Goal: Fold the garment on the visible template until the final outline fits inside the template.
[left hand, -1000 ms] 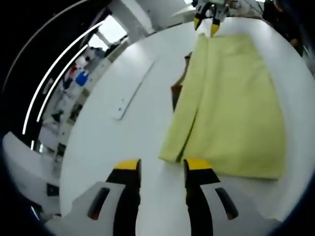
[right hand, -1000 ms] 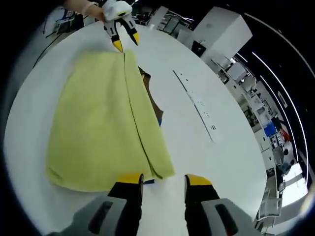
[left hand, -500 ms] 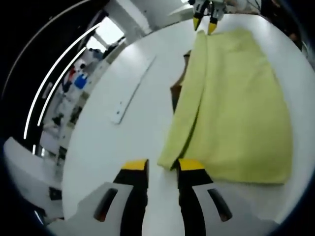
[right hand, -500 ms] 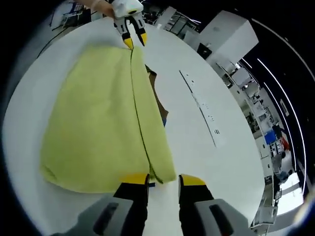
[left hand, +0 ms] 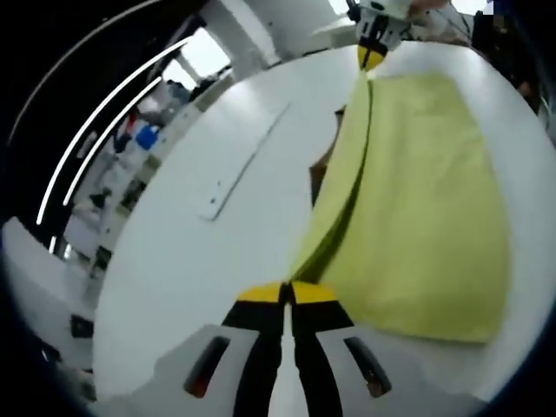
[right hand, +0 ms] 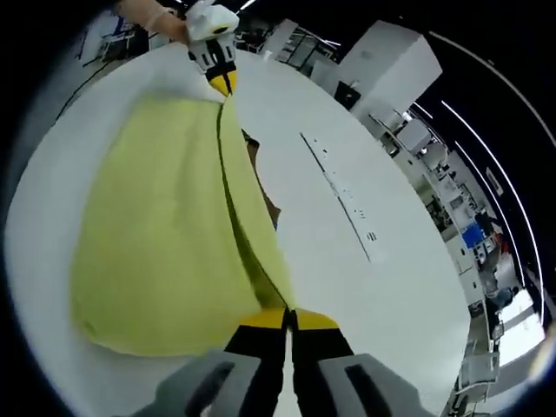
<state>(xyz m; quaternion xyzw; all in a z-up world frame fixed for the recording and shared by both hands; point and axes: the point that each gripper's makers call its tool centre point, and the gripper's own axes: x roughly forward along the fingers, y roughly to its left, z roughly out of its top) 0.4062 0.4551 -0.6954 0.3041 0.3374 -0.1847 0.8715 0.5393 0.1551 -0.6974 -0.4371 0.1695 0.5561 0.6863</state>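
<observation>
We count one yellow garment (left hand: 408, 200) spread on the white table (left hand: 217, 252), over a brown template (left hand: 320, 174); two grippers hold it. The left gripper (left hand: 287, 294) and right gripper (right hand: 287, 319) each pinch a corner of its folded edge, jaws closed.

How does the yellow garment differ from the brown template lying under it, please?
The yellow garment is large and covers most of the brown template, which peeks out only as a narrow strip along one side. The garment's folded edge is lifted off the white table, pinched at both ends by the left gripper and right gripper, while the template lies flat. Both rest on the same table.
</observation>
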